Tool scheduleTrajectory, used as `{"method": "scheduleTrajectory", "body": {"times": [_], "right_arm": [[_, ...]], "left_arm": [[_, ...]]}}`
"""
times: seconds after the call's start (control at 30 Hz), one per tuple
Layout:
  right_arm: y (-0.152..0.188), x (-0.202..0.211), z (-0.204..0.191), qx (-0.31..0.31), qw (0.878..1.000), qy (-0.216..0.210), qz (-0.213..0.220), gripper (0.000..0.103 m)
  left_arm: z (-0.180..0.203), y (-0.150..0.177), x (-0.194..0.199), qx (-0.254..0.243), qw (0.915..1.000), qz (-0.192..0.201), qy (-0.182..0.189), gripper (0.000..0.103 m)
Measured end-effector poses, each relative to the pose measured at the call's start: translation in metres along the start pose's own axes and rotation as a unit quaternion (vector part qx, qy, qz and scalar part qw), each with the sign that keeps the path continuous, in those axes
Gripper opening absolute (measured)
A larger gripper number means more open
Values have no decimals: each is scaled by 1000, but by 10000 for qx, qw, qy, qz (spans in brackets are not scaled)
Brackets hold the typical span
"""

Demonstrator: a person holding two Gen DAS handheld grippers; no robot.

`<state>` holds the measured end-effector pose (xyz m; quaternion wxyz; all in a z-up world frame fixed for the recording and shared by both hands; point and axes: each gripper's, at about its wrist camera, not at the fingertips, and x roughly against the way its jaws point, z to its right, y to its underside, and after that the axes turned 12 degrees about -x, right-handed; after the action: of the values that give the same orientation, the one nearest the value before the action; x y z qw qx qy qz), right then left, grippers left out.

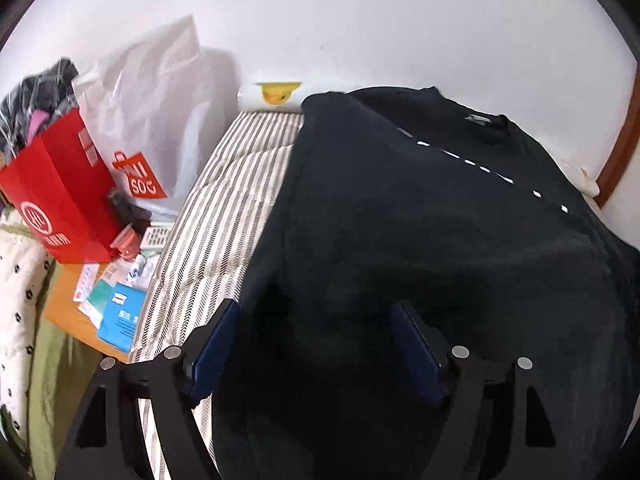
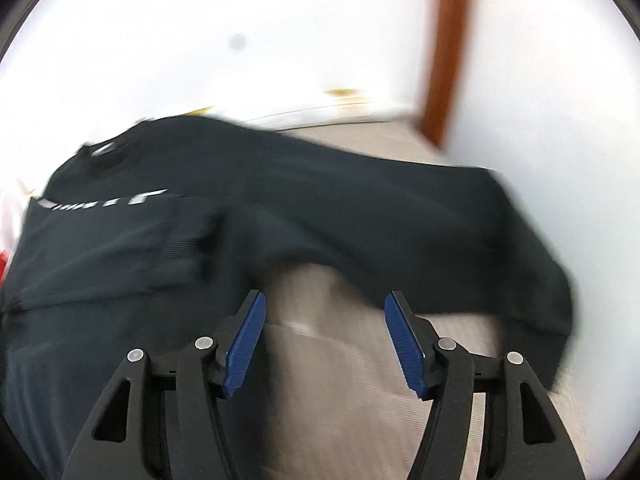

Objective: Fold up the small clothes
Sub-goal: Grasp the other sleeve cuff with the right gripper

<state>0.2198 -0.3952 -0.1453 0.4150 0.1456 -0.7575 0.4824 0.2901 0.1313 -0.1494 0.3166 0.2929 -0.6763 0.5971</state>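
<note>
Black shirt (image 1: 440, 220) (white lettering) on a grey-and-white striped mattress (image 1: 224, 216); red bag (image 1: 60, 200).

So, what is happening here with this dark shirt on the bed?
A person is folding a black sweatshirt on a striped bed cover, with tongs in each hand. Both tongs are open and hold nothing: the left tongs hover over the garment's near part, the right tongs over bare cover beside an unfolded sleeve. One side looks already folded in.
</note>
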Motion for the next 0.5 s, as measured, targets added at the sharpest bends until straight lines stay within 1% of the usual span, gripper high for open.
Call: {"method": "scheduleTrajectory", "body": {"times": [0.07,0.1,0.13,0.17,0.27,0.33,0.43,0.5], "right_arm": [[4,3,34,-83,9990,427,63,67],[5,3,45,-68,9981,605,64,68],[8,3,58,-61,9970,764,53,68],[12,3,69,-94,9965,825,44,68],[23,1,91,-213,9974,692,-43,68],[29,-4,96,-179,9977,656,-83,68],[35,-16,104,-33,9970,772,-52,68],[36,-24,111,-80,9964,841,-75,68]], "left_arm": [[7,-1,8,24,9999,82,59,76],[11,-1,12,43,9998,129,121,76],[15,-2,16,43,9997,161,180,76],[22,-3,20,12,9996,186,230,76],[42,-5,29,-130,9993,250,260,76],[56,-7,34,-228,9990,252,304,76],[74,-8,41,-363,9983,238,377,76],[83,-8,45,-453,9980,241,370,76]]}}
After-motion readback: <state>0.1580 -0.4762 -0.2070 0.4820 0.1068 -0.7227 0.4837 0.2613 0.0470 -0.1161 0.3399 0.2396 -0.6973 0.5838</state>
